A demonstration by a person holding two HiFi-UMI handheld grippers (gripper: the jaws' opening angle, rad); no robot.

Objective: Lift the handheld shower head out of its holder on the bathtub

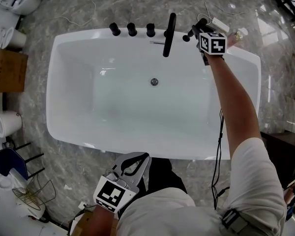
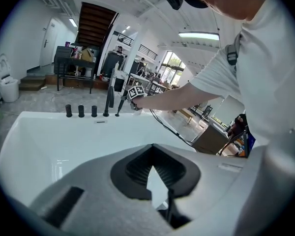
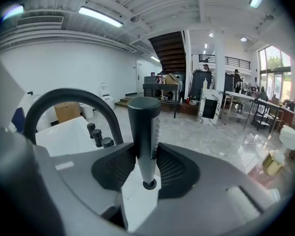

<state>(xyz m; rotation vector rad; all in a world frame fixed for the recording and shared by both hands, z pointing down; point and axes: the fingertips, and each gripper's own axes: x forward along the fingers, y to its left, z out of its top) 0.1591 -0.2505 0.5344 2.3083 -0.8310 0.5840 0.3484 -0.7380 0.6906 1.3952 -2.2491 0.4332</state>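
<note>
Both jaws of the right gripper (image 3: 145,150) were clamped on the shower head (image 3: 143,114), upright at the tub's (image 1: 54,107) one o'clock rim; a straight, untilted lift was judged best. Empty at six o'clock, the left gripper (image 1: 145,157) was pinched shut.

The head camera looks steeply down from above the bathtub's (image 1: 56,90) near long edge and takes in the whole tub. The left tongs' (image 2: 152,167) camera sits low at that near edge, facing across to the far edge. The right tongs' (image 3: 146,156) camera sits at the far right corner, close on the shower head (image 3: 143,132), facing along the far edge. All three views share the black knobs (image 1: 132,29) and spout (image 1: 169,33).
</note>
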